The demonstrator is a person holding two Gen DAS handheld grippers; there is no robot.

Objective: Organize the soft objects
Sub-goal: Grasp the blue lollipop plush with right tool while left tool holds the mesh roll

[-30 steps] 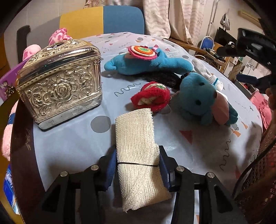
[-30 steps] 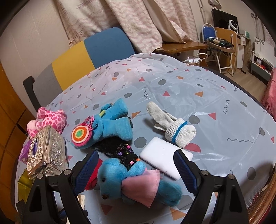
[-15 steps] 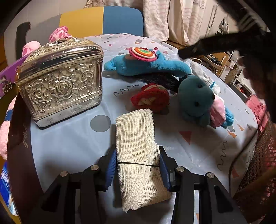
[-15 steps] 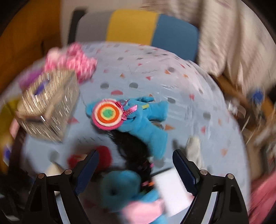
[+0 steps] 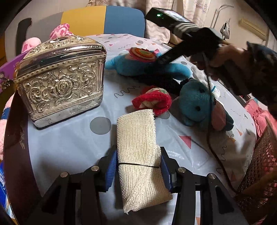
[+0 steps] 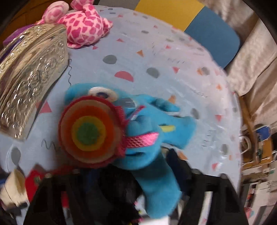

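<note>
Between the left gripper's (image 5: 137,170) clamped fingers lies a cream, banded mesh roll (image 5: 138,152).

In the left wrist view, the mesh roll (image 5: 138,152) lies on the desk (image 5: 69,138) at six o'clock. The metal box (image 5: 60,79) stands at ten o'clock and the knitted toy (image 5: 154,102) just behind the roll. The bear (image 5: 195,105) lies at three o'clock, the lollipop plush (image 5: 143,64) at twelve, behind both.

A home room is showing here. Curtains (image 5: 195,12) are hanging at one o'clock behind a chair (image 5: 103,19), and a patterned cloth (image 5: 69,142) is covering the round table.
</note>
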